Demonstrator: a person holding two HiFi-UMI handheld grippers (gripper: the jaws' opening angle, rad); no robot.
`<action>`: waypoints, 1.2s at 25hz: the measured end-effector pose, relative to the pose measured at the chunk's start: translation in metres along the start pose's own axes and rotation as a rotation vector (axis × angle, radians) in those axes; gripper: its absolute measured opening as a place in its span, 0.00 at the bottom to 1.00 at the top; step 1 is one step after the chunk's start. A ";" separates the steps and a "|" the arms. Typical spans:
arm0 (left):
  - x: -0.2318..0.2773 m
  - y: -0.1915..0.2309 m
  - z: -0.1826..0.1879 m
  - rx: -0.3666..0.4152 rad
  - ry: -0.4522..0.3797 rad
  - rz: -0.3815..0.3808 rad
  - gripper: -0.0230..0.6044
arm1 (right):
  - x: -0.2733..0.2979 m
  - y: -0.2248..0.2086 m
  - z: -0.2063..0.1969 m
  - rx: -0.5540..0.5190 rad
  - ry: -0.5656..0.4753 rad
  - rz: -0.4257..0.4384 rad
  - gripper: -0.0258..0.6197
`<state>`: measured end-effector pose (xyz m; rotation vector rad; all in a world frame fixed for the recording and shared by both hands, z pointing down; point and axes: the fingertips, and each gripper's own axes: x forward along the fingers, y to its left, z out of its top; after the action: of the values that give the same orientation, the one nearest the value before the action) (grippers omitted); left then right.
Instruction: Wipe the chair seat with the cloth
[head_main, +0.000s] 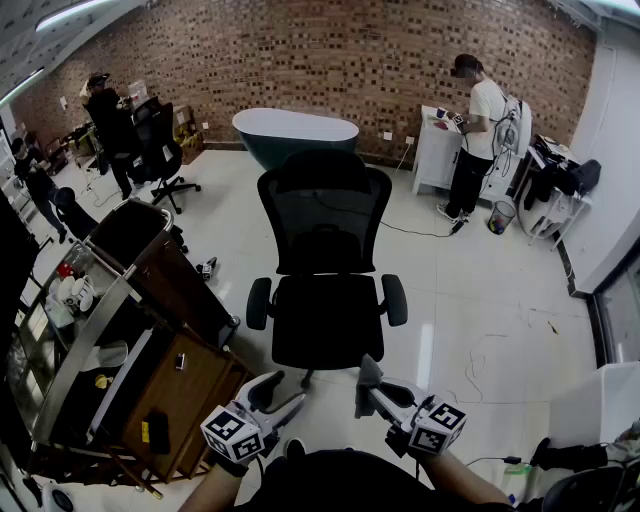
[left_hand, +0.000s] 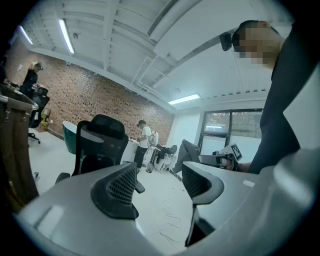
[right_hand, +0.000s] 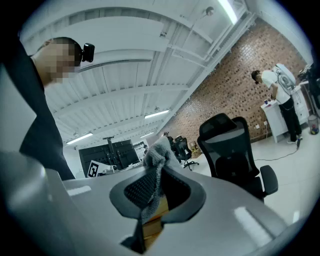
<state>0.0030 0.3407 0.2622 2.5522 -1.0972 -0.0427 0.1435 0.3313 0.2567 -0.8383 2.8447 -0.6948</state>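
The right gripper (head_main: 372, 392) has its jaws clamped on the cloth (right_hand: 159, 150). The left gripper (head_main: 283, 398) has its jaws apart and empty. The chair seat (head_main: 325, 322) lies straight ahead of both, about equally near, on the floor.

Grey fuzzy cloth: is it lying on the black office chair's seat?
No, the grey fuzzy cloth is pinched in the right gripper, short of the black office chair's seat.

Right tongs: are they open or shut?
Shut on the cloth: the right tongs pinch its grey fabric between their jaws in the right gripper view.
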 end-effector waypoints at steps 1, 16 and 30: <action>0.003 0.000 -0.001 0.002 -0.001 0.002 0.53 | -0.001 -0.002 0.000 0.002 0.001 0.005 0.09; 0.022 0.040 -0.013 -0.020 -0.004 0.056 0.53 | 0.029 -0.041 -0.004 0.014 0.037 0.035 0.09; 0.090 0.197 0.031 -0.046 0.026 -0.069 0.53 | 0.169 -0.128 0.025 0.016 0.026 -0.100 0.09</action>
<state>-0.0771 0.1424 0.3098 2.5419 -0.9870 -0.0513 0.0695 0.1354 0.2983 -0.9823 2.8324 -0.7445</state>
